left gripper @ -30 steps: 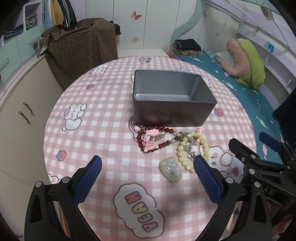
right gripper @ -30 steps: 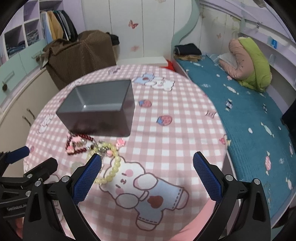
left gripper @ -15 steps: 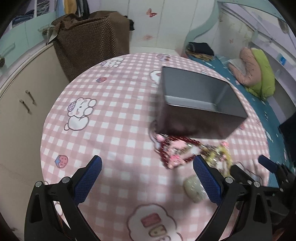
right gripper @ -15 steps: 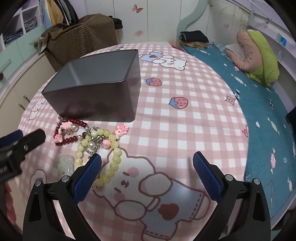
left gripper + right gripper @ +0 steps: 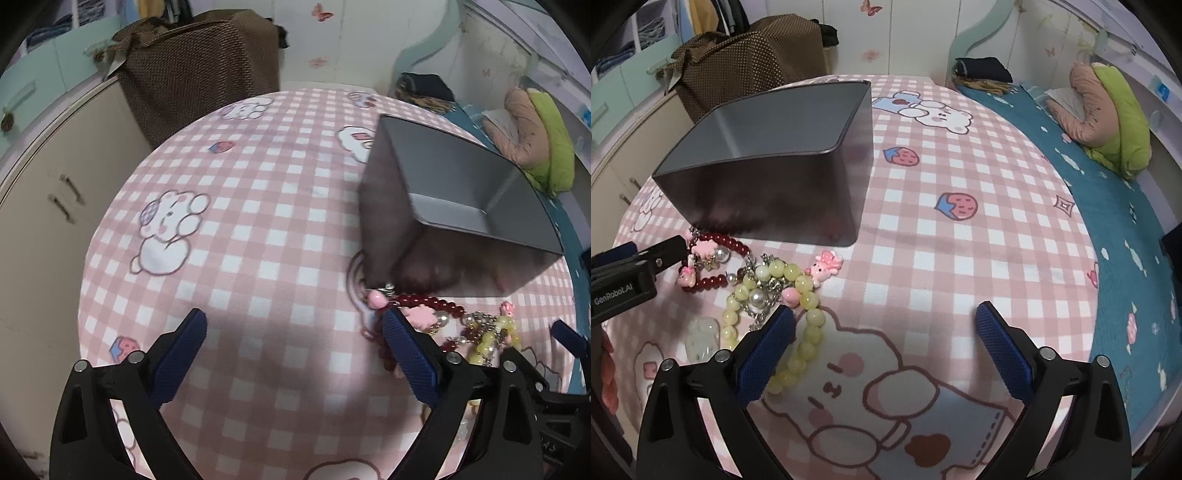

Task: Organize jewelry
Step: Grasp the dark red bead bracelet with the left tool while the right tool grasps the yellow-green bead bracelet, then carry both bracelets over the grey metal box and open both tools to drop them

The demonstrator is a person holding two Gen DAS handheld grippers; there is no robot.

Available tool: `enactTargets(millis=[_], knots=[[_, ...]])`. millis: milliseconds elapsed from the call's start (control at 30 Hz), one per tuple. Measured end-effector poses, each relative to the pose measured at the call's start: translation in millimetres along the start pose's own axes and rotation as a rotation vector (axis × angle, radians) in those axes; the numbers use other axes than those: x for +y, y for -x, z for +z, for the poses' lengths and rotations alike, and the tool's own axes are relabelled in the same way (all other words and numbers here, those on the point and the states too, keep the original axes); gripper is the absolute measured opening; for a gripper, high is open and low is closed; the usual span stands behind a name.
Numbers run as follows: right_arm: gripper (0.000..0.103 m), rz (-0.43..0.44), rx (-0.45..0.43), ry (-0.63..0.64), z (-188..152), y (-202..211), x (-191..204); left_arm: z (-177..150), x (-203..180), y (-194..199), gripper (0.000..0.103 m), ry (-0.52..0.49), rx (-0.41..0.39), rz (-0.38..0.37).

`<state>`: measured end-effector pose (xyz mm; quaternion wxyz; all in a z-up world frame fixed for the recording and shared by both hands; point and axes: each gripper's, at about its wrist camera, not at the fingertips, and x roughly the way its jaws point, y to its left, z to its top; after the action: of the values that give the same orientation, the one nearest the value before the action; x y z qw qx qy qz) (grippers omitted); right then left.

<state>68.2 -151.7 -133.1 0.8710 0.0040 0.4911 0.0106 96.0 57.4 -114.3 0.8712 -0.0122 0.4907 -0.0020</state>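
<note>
A grey metal box (image 5: 461, 206) (image 5: 775, 147) stands open on the round pink checked table (image 5: 240, 240) (image 5: 960, 240). In front of it lies a tangle of jewelry: a dark red bead bracelet (image 5: 424, 306) (image 5: 729, 243) with pink charms, a yellow-green bead bracelet (image 5: 809, 325) (image 5: 495, 336) with silver chain, and a pale jade pendant (image 5: 700, 338). My left gripper (image 5: 293, 343) is open, its right finger touching the red bracelet. My right gripper (image 5: 884, 334) is open and empty, its left finger over the yellow-green beads.
A brown suitcase (image 5: 199, 70) (image 5: 750, 59) stands behind the table. A cream cabinet (image 5: 44, 206) is on the left. A bed with a teal cover (image 5: 1115, 229) and a green-and-pink pillow (image 5: 1108, 110) runs along the right.
Both grippers moved forward and lower toward the table. The left swung leftward, so the box and jewelry now sit at its right. The right gripper closed in on the yellow-green beads.
</note>
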Motion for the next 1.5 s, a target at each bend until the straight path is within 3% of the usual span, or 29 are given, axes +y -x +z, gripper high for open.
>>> enactTargets(millis=[233,400,500,567,767,1100,1500], knots=[[0.052,0.058,-0.025,0.065,0,4,8,-1,-12,-3,0.079,-0.079,0.005,-0.012],[0.024,0.107,-0.036,0.103,-2,9,14,-4,-25,5,0.037,-0.163,-0.013,-0.057],[0.017,0.124,-0.042,0.105,-3,9,14,-5,-34,7,0.014,-0.202,-0.008,-0.085],[0.012,0.131,-0.040,0.090,-2,9,12,-6,-37,7,0.007,-0.212,-0.011,-0.098],[0.010,0.172,-0.036,0.067,-3,12,8,-1,-21,7,0.006,-0.125,0.040,-0.210],[0.010,0.173,-0.093,0.065,0,34,9,6,-17,38,0.006,-0.042,-0.042,-0.264],[0.010,0.155,-0.205,0.082,16,72,8,12,-25,71,0.006,-0.053,-0.114,-0.340]])
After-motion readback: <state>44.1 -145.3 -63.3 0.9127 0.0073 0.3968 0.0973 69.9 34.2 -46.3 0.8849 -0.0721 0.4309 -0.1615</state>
